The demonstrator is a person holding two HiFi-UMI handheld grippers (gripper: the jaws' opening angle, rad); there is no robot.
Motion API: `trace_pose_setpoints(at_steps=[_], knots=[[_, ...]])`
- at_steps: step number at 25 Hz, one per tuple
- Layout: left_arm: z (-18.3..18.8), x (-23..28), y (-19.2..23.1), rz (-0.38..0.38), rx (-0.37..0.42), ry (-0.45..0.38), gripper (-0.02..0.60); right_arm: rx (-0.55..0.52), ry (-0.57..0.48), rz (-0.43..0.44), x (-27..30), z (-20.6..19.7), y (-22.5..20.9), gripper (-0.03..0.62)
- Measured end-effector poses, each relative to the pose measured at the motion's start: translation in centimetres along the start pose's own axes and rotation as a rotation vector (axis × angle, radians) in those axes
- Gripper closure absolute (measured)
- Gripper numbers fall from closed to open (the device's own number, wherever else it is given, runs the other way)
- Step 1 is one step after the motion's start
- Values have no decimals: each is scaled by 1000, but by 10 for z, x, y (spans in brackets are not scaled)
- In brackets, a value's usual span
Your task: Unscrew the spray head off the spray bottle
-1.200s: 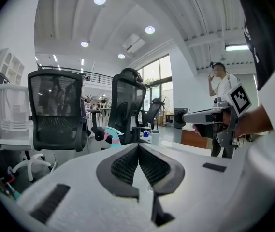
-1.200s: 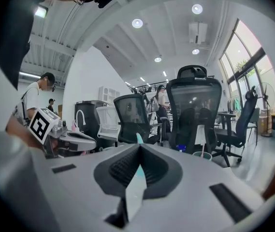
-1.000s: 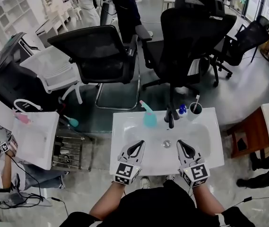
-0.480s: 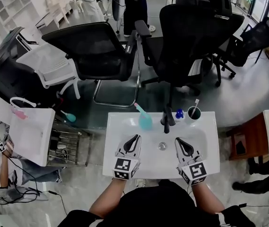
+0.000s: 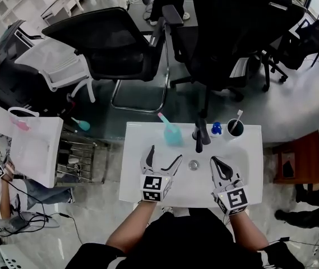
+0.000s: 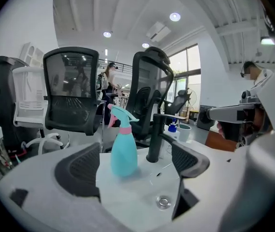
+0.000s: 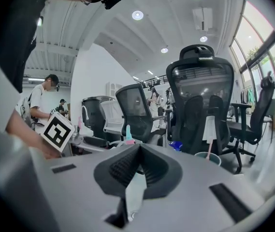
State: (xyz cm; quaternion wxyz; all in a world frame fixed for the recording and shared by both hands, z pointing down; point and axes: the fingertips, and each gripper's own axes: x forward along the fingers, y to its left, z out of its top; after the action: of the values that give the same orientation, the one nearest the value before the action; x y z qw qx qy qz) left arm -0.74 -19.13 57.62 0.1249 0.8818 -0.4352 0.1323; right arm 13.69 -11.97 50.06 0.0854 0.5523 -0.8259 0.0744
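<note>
Before closing on the spray bottle [image 5: 173, 134], best to line the left hand-held gripper [image 5: 165, 153] up low on the teal body, squeeze firmly without tipping it, and leave the pink collar and spray head [image 6: 119, 115] free for the right hand-held gripper [image 5: 215, 162] to twist. Left jaws just been opening, now wide apart, nothing between pads. Right jaws pressed together, empty. Bottle upright at back of white surface [image 5: 131, 189], just left of black faucet [image 5: 199, 136], head not yet unscrewed. Ahead of left jaws, near but apart, roughly in line with gap; farther from right, ahead and leftward.
</note>
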Motion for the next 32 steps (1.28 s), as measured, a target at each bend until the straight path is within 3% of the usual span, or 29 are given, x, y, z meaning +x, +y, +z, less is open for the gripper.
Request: trace_pose_setpoints(at_steps=[7, 14, 25, 32], knots=[[-18, 38, 1, 13, 21, 27, 59, 28, 29, 6, 8, -11, -12, 588], [-40, 70, 20, 70, 13, 78, 58, 53, 56, 7, 13, -38, -26, 588], [-54, 99, 35, 101, 10, 81, 60, 94, 113, 20, 16, -66, -35, 588], [-55, 113, 40, 131, 11, 67, 61, 84, 108, 76, 26, -57, -26, 588]])
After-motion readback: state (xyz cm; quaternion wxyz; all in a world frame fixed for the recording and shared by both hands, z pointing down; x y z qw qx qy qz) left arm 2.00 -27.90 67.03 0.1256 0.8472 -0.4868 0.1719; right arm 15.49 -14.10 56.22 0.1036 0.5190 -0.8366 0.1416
